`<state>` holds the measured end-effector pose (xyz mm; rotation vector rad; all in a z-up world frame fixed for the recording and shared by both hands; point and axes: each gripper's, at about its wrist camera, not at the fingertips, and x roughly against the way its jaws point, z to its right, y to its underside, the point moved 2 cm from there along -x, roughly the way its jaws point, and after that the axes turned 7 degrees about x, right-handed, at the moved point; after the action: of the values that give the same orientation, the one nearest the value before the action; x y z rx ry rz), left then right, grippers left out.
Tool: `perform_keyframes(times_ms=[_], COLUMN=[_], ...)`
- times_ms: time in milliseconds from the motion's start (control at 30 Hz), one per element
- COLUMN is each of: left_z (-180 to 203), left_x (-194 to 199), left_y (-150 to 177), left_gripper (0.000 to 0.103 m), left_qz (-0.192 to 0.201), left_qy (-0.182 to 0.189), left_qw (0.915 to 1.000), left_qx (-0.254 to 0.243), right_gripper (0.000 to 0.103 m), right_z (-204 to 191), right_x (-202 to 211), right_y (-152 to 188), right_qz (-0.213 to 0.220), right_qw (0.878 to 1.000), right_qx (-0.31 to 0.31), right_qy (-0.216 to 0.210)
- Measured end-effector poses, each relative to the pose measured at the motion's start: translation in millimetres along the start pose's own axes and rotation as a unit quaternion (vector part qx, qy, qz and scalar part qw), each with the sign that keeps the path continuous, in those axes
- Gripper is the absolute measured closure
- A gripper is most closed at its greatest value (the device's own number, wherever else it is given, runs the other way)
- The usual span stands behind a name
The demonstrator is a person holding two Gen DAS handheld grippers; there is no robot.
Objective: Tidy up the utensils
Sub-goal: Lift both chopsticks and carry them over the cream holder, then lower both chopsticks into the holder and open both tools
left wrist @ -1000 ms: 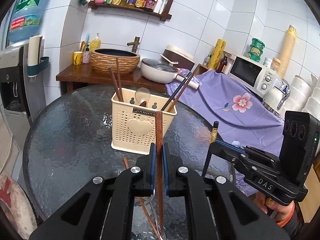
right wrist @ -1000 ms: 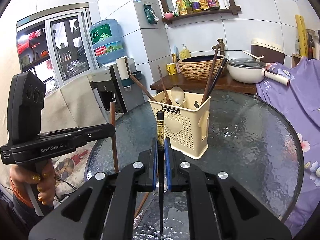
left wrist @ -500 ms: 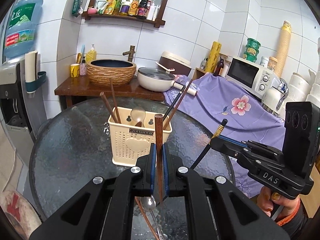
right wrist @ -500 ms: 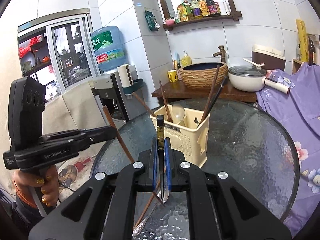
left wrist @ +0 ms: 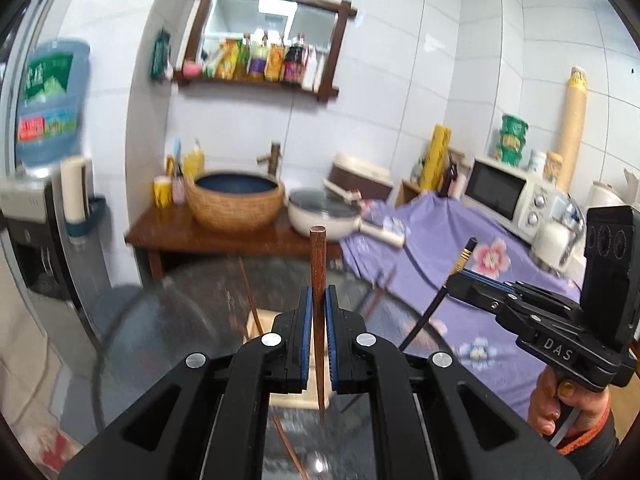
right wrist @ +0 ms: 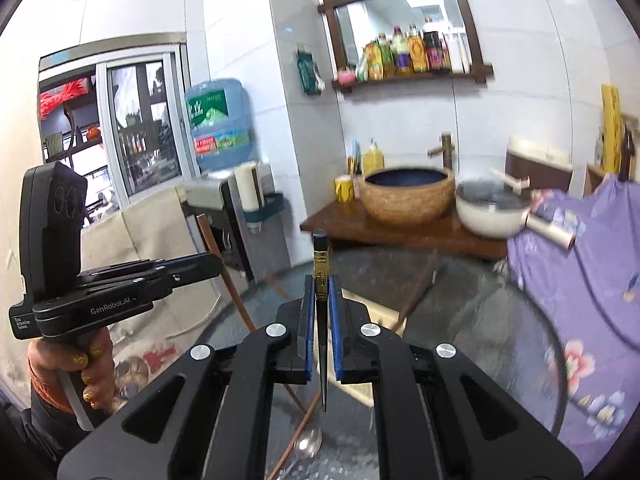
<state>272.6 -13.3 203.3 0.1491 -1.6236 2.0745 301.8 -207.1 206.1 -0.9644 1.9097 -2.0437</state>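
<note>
Two fisheye wrist views, close along their fingers, over the shared glass table [left wrist: 168, 320] toward the tiled wall [right wrist: 400, 120].

Below my fingers is a round table [right wrist: 500, 320] with a dark, textured glass top. A cream utensil holder [left wrist: 298, 394] stands near its middle, mostly hidden from me. Nearer my edge, a clear spoon [right wrist: 308, 442] and a brown chopstick [right wrist: 298, 426] lie flat on the glass.

Left tool [left wrist: 319, 312] clamps brown chopstick [left wrist: 318, 264] above seemingly blurred holder [left wrist: 298, 394].
</note>
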Motion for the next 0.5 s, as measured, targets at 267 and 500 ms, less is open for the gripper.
perform_keyframes(times_ms=[267, 500], left_z=[3.5, -14.3], left_x=[-23.6, -80.9], left_y=[-72.7, -46.3], left_gripper=[0.096, 0.096], left_qz=[0.051, 0.01], left_qy=[-0.058, -0.085], left_qw=[0.9969, 0.996], left_qx=[0.008, 0.024], right_gripper=[0.095, 0.095], right_z=[6.4, 15.2], right_x=[-10.8, -57.1], right_y=[-65.3, -35.2], right_qz=[0.045, 0.041], right_qw=[0.997, 0.995], right_qx=[0.017, 0.026], right_qy=[0.052, 0.082])
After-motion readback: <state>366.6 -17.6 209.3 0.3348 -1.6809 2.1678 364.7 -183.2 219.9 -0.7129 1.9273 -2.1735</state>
